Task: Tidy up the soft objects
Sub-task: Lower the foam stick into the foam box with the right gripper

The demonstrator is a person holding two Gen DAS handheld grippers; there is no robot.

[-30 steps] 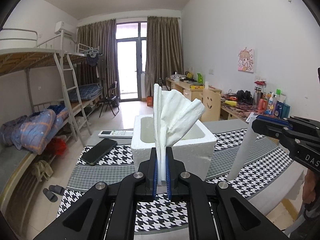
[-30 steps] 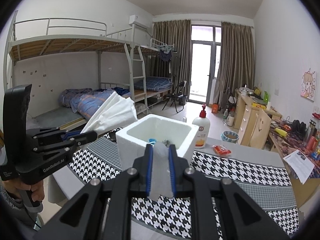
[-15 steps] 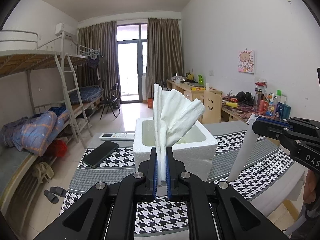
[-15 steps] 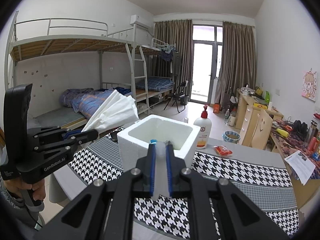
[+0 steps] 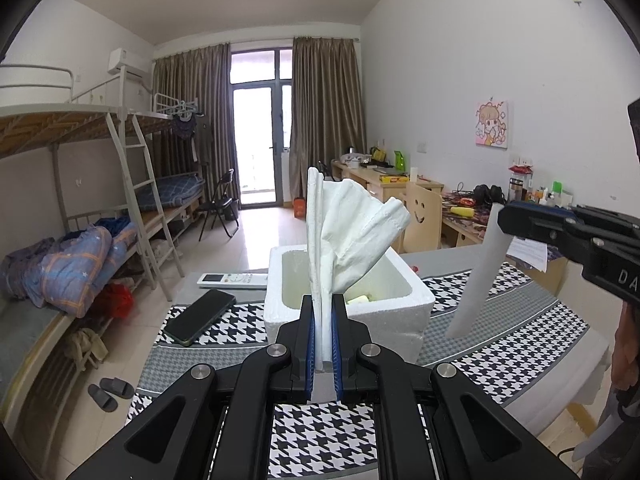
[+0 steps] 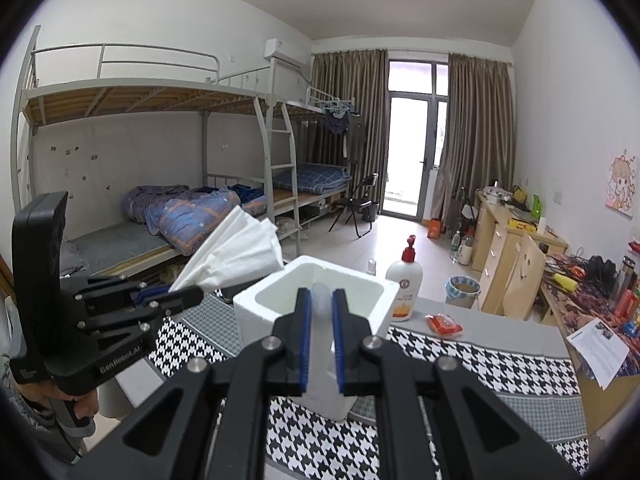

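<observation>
Left gripper (image 5: 323,332): jaws closed on a white tissue wad (image 5: 352,236), whose pleated upper part fans out above the fingers, in front of the foam box (image 5: 416,312). From the right wrist view the same gripper (image 6: 188,294) sits off to the left of the box, tissue (image 6: 236,256) spreading up and rightward.

Right gripper (image 6: 321,320): jaws nearly together, pinching a pale translucent white strip (image 6: 321,300) (material hard to tell). In the left wrist view the strip (image 5: 476,276) hangs slanting down from the gripper (image 5: 505,220), its lower end above the houndstooth cloth (image 5: 520,344), just right of the box.

Foam box: white, open-topped, standing on the black-and-white cloth; a yellowish item (image 5: 357,299) lies inside.

Also on the table: a dark phone (image 5: 200,316) and a white remote (image 5: 234,279) left of the box; a lotion pump bottle (image 6: 404,288) and a small red packet (image 6: 444,326) beyond it.
</observation>
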